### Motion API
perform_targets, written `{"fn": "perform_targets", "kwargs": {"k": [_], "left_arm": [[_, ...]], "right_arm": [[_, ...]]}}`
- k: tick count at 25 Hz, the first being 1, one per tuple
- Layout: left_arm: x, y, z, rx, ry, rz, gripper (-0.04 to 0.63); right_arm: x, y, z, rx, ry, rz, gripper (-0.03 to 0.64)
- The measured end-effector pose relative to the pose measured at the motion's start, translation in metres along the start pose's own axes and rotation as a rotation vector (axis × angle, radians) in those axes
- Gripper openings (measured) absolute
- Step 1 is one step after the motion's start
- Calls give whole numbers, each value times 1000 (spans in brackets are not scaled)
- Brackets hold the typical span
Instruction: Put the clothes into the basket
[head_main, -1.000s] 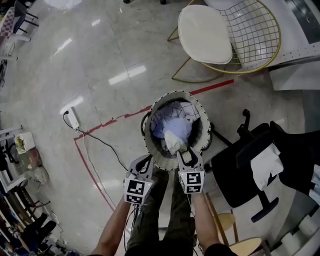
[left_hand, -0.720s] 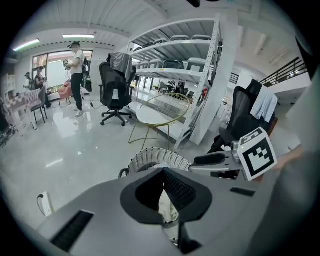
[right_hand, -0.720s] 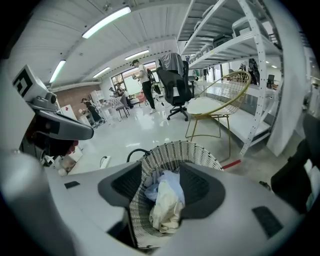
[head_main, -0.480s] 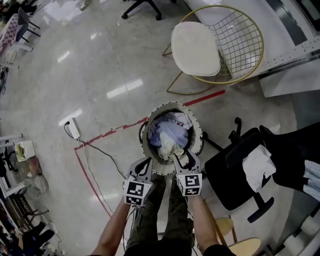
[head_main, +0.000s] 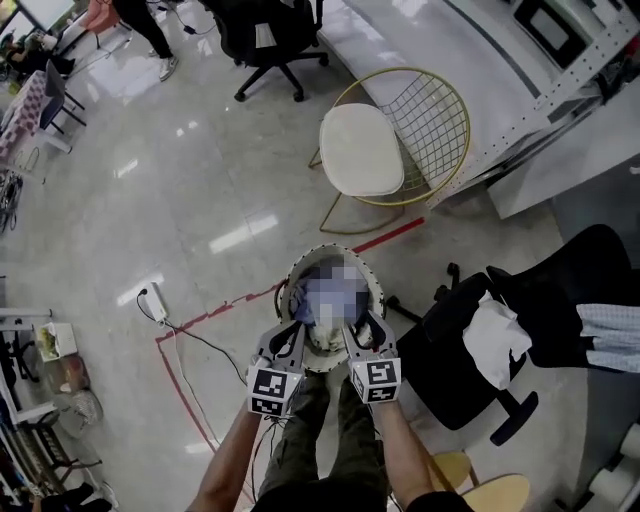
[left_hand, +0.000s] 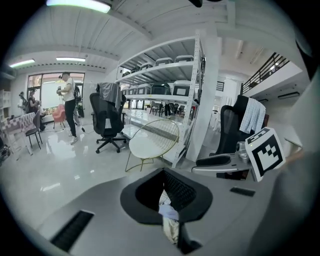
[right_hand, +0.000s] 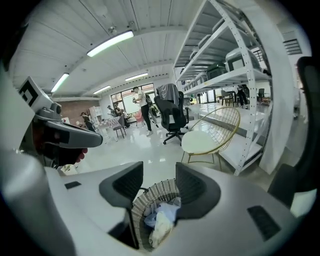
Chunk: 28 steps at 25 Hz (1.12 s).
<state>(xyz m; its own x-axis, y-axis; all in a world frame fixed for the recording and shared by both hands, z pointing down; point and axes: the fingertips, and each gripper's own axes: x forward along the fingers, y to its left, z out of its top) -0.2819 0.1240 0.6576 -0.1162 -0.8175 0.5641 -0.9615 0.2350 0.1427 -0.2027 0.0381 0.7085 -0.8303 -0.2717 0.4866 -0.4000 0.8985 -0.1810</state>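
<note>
Clothes (right_hand: 161, 222), a rumpled pile of pale blue and cream fabric, sit inside the round woven wicker basket (head_main: 330, 249) on the glossy grey floor, right at the person's feet. Both tools hover over its near rim. Right gripper (right_hand: 160, 172): jaws comfortably apart, having just eased in a touch, and nothing between them, only the pile showing through the gap below. Left gripper (left_hand: 163, 174): tips pinched together, and I make out nothing caught; the sliver of cloth behind them reads as the pile beyond. So this load looks delivered. What's left? A crumpled white cloth (head_main: 492, 335) lies on the black office chair (head_main: 450, 360), off to the right of the basket and well apart from both claws, with a pale checked garment (head_main: 612, 335) draped further right again. The right hand is plainly the nearer one, so I'd expect the next reach to swing out that way
</note>
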Motion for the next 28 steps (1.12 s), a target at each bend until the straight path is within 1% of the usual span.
{"fn": "perform_targets", "kwargs": {"k": [4,8,12,15,18,21,24,28], "left_arm": [[-15,-11,42,41,-52,-14,7],[-27,-28,81,93,-92,-47,8],[-37,-54,118,117,-140,-100,8],[-40,-77,138,136,-162,-145,8],[-38,-103,154,173,-175,-202,8],[-32,-134,168,226,-183,-275,8],[-22,-172,178,278,-187,-348,8],[-10,-229,183,325,-186,-445,8]], "right_arm": [[-29,-2,47,1,-70,-23,181],[-62,-7,91,-17,-141,-65,134],[-98,-16,125,-13,-197,-120,92],[-126,-26,143,-7,-234,-171,68],[-157,-40,156,2,-278,-239,57],[-189,-56,161,16,-314,-316,48],[-219,-77,158,31,-330,-387,40],[-262,-112,144,58,-336,-491,35]]}}
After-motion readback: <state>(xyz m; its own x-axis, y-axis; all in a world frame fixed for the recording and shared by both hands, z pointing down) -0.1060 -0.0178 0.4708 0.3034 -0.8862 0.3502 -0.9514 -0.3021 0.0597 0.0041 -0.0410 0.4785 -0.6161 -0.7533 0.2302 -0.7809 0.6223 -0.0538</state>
